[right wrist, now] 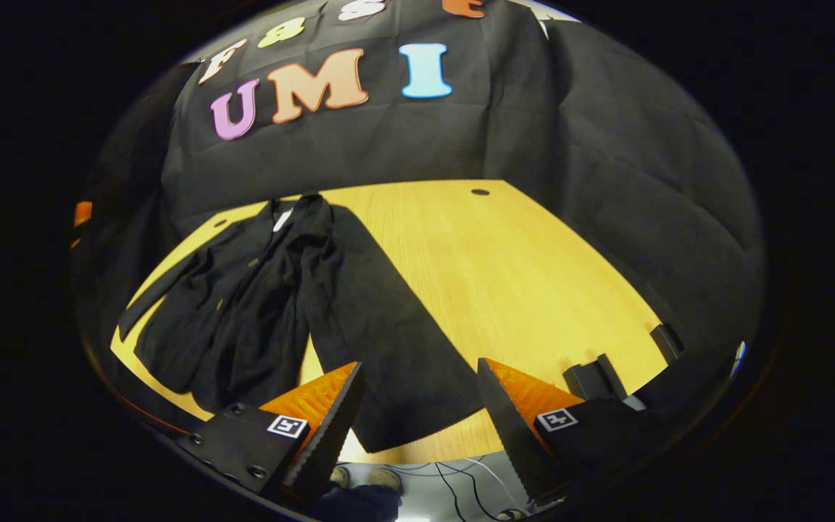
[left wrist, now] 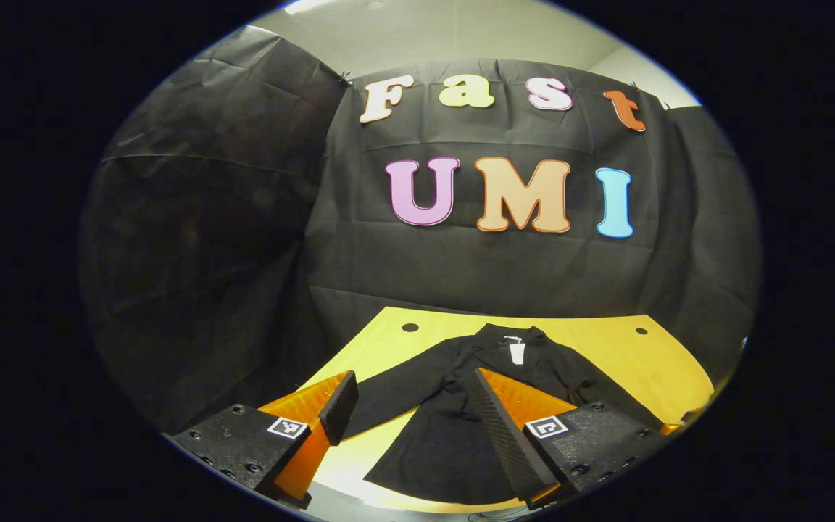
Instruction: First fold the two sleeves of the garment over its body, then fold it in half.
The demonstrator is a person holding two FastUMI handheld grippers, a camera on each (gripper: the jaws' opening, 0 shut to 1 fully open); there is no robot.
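Garment: a dark jacket lies spread flat on the yellow wooden table, collar toward the booth's back wall, hem toward the near edge.
Left gripper: fingers spread wide and holding nothing — raised above the table. In the left gripper view the jacket's body and one sleeve show through the gap between the fingers; the sleeve runs diagonally toward the finger on the left of that view.
Right gripper: fingers likewise wide apart, gripping nothing. In the right gripper view the jacket's other sleeve stretches down the table and its cuff end lies in the gap between the two fingers, near the table's edge.
Jacket in the right gripper view: the body lies left of that sleeve, with a pale tag at the collar.
Hidden or unclear: whether either gripper touches the cloth cannot be told. The fingers cover part of the jacket's hem in the left gripper view. The dark fabric swallows its folds and seams.
Below the table edge: floor with cables and shoes.
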